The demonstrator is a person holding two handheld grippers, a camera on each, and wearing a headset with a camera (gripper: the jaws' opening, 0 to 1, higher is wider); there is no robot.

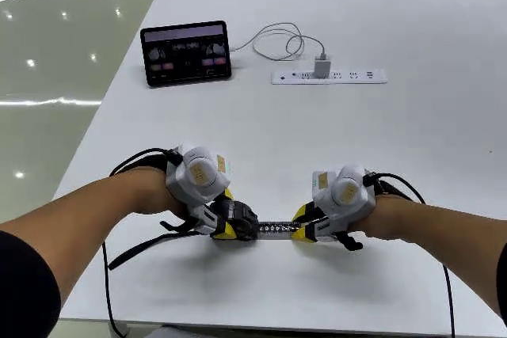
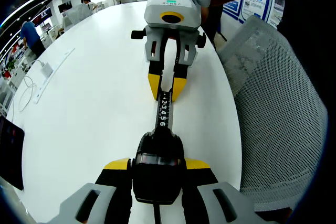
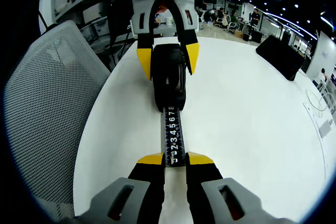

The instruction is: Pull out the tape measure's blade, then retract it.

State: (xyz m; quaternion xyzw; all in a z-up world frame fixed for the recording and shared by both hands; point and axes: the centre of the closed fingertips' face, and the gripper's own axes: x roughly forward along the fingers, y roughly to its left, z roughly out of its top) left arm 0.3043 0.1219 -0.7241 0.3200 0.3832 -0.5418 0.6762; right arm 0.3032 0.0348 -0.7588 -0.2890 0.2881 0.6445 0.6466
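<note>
Well beyond the tape measure's case and off to its left, a dark tablet on a stand (image 1: 186, 53) faces the person across the white counter (image 1: 380, 140).

The left tool (image 2: 157, 164), grey-bodied with yellow-tipped jaws, is clamped on the case itself: a chunky black and yellow tape measure housing (image 1: 235, 221) resting on the counter near its front edge. The jaws press on the two flat sides of the case. This looks like the right hold, since the housing is rigid and blocky and should not twist there.

To the right of the case runs the narrow metal blade printed with numbers (image 3: 172, 127). Only a short length is out, lying low over the counter.

At the blade's free end, just right of the case, the matching right tool (image 3: 175, 160) is pinched shut on the tip, one jaw at each edge (whether the end hook itself sits between them I cannot tell).

The blade is probably the tricky part: thin, smooth and springy, and a return spring likely tugs it back towards the case. A straight pull in line with the case mouth should suit it. A sideways bend could kink it, and a loose pinch might let it slip and snap home.

Far beyond the case, to its right, lies a white power strip (image 1: 348, 77) with a plugged-in cable (image 1: 277, 41).
</note>
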